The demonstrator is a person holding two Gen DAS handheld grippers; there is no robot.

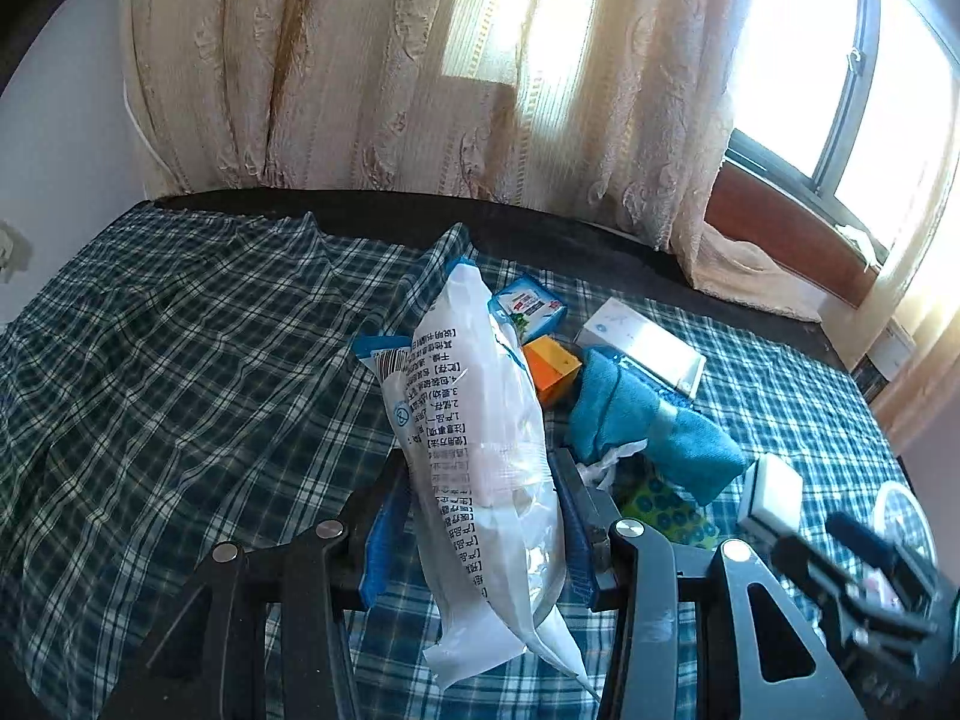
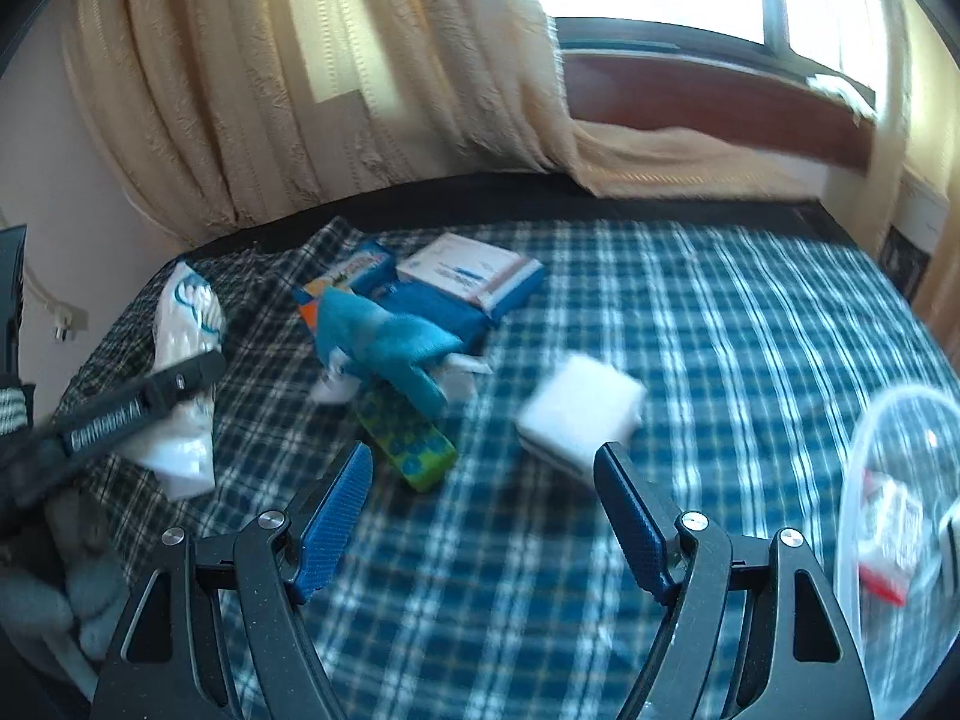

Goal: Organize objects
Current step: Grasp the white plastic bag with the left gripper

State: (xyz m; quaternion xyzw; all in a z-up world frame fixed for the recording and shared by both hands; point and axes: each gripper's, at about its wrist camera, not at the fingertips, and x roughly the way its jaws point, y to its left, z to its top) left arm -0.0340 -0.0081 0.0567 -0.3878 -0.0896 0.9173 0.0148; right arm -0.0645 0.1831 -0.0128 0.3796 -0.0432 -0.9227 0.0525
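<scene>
so, lines from where i stand by the bed:

left claw (image 1: 474, 516): closed on a white plastic packet (image 1: 480, 450) with printed text, both blue pads pressing its sides; the packet is lifted clear of the checked bedcover (image 1: 180, 360).

packet's long axis: runs along the claw's fingers, top end pointing away toward the curtain (image 1: 360, 60), bottom end hanging loose below the pads.

right claw (image 2: 480, 480): jaws standing well apart, nothing between them, hanging over bare bedcover.

white block (image 2: 579, 414): lies on the bedcover just ahead of the right claw and slightly to its right, close to the right finger's tip; blurred, so i cannot tell its exact edges.

pile: a blue cloth (image 2: 384, 342), an orange box (image 1: 552, 369), a green patterned strip (image 2: 408, 447) and a white flat box (image 2: 468, 273) sit bunched together, ahead and to the left of the right claw.

clear tub (image 2: 900, 516): at the right claw's far right, something red and white inside.

nearer hand: the right one is nearer the white block and the tub; the left one is already busy.

likely turn: i'd guess the packet needs a place to go, and the tub lies off to the right of both claws.
</scene>
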